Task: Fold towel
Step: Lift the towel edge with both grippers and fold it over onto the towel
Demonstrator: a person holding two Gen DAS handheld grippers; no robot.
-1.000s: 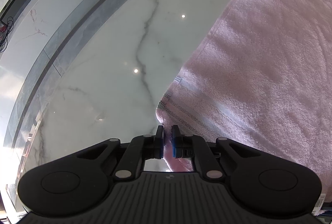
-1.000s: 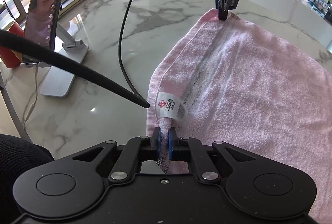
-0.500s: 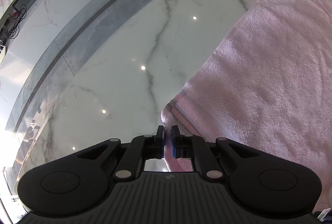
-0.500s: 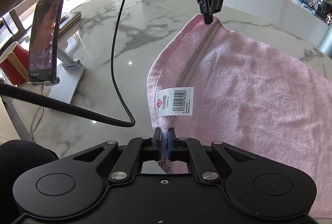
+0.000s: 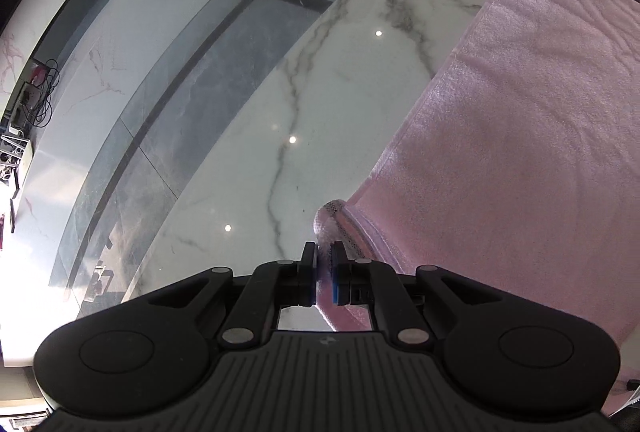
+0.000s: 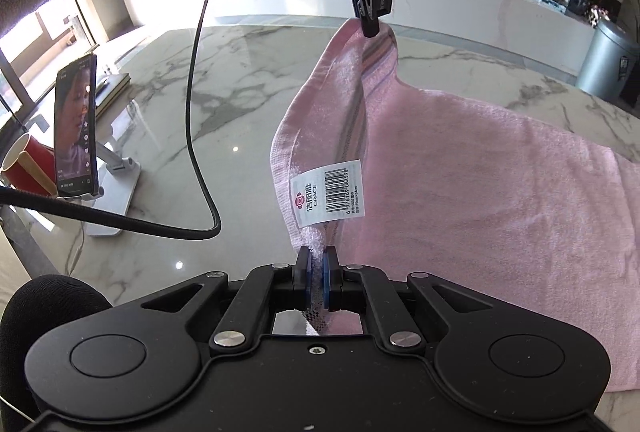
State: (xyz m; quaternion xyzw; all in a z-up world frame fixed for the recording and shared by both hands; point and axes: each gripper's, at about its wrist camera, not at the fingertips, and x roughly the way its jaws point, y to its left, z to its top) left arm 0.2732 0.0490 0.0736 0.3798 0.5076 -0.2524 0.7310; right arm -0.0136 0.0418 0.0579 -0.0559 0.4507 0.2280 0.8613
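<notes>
A pink towel (image 6: 480,167) lies on a white marble table (image 6: 240,79), with its near short edge lifted off the surface. My right gripper (image 6: 317,264) is shut on one corner of that edge, just below a white barcode label (image 6: 326,191). My left gripper (image 5: 325,260) is shut on the other corner; it also shows in the right wrist view (image 6: 370,27), held high with the towel hanging from it. In the left wrist view the rest of the towel (image 5: 520,119) spreads away to the right.
A phone on a white stand (image 6: 76,127) and a red cup (image 6: 20,167) stand at the table's left. A black cable (image 6: 200,111) hangs from the left gripper's handle. A grey bin (image 6: 608,63) stands on the floor beyond the table. The table edge (image 5: 248,135) curves left of the towel.
Both grippers have risen, lifting the towel's near edge off the table. The left gripper now holds its corner well above the surface, and the label has swung into full view.
</notes>
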